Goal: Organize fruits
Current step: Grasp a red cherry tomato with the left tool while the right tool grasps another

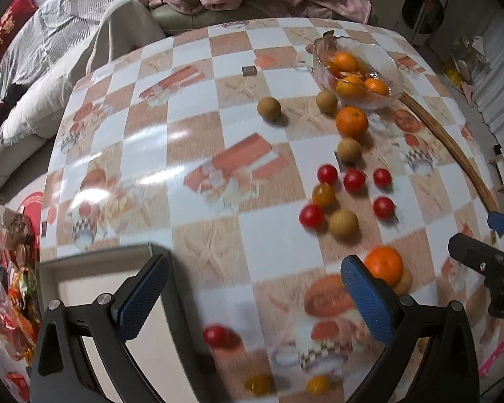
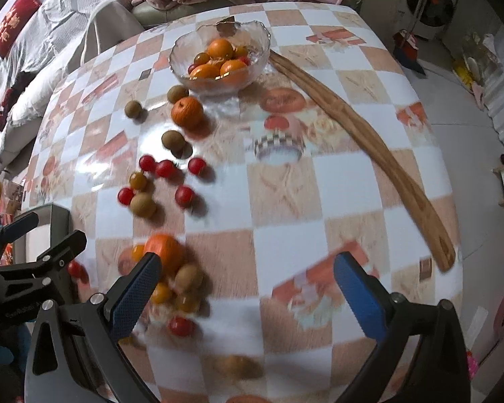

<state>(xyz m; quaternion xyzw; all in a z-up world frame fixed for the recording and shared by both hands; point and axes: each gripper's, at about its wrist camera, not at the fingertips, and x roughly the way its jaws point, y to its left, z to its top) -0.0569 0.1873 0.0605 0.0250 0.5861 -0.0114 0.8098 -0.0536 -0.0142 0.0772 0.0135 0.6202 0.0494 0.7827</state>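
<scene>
The left gripper (image 1: pixel 255 297) hung over the checkered glossy tablecloth (image 1: pixel 198 127) with its blue-padded jaws spread wide and nothing between them. Just outside its right jaw lay a round orange mandarin (image 1: pixel 384 263), touching or nearly touching the pad. A small red cherry tomato (image 1: pixel 216 336) sat low in the gap between the jaws, closer to the left one, with two blurred yellow cherry tomatoes (image 1: pixel 258 383) nearer the camera. A shallow grey rectangular tray (image 1: pixel 94 265) lay behind and under the left jaw.

Ahead of the jaws and to their right sat a loose cluster of red cherry tomatoes (image 1: pixel 354 180) mixed with round tan longans (image 1: pixel 343 224). Further ahead stood a clear glass bowl (image 1: pixel 394 75) holding mandarins, with another mandarin (image 1: pixel 351 122) just in front of it.

The right gripper (image 2: pixel 247 288) was likewise held with its jaws wide apart, gripping nothing. The near mandarin (image 2: pixel 164 250) lay right at the tip of its left jaw, just outside it, with a tan longan (image 2: pixel 189 277) and yellow tomatoes crowded beside that jaw. The space between the jaws held only tablecloth. The glass bowl (image 2: pixel 184 48) stood far ahead, left of centre, and a long curved wooden stick (image 2: pixel 369 134) ran from the bowl toward the right jaw, ending just beyond it.
</scene>
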